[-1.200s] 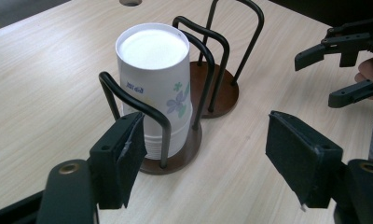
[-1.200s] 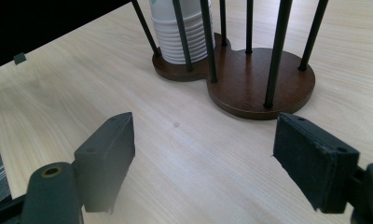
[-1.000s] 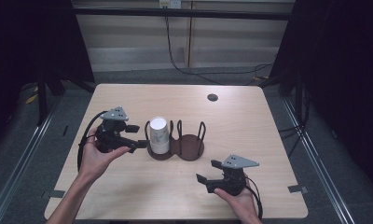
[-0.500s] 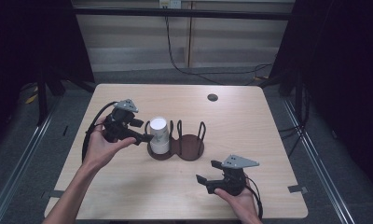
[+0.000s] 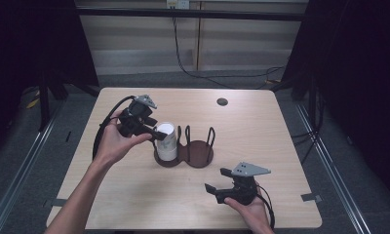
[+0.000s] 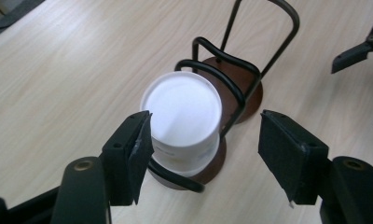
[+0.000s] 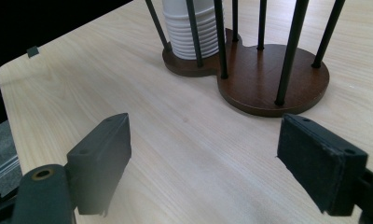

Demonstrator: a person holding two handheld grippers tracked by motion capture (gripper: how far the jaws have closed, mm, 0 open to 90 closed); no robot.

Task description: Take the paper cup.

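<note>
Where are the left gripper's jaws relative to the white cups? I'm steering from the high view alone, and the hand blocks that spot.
Observer: In the left gripper view, the left gripper is open, with one jaw on each side of the white cup stack, not closed on it.
Operator: Is it really a stack, not one cup?
Observer: Yes. The right gripper view shows many nested rims low on the stack.
Operator: Is the holder's other ring free?
Observer: The right gripper view shows the second round base of the wire cup holder bare, with nothing in it.
Operator: And the right gripper?
Observer: The right gripper is open above bare table, short of the holder.
</note>
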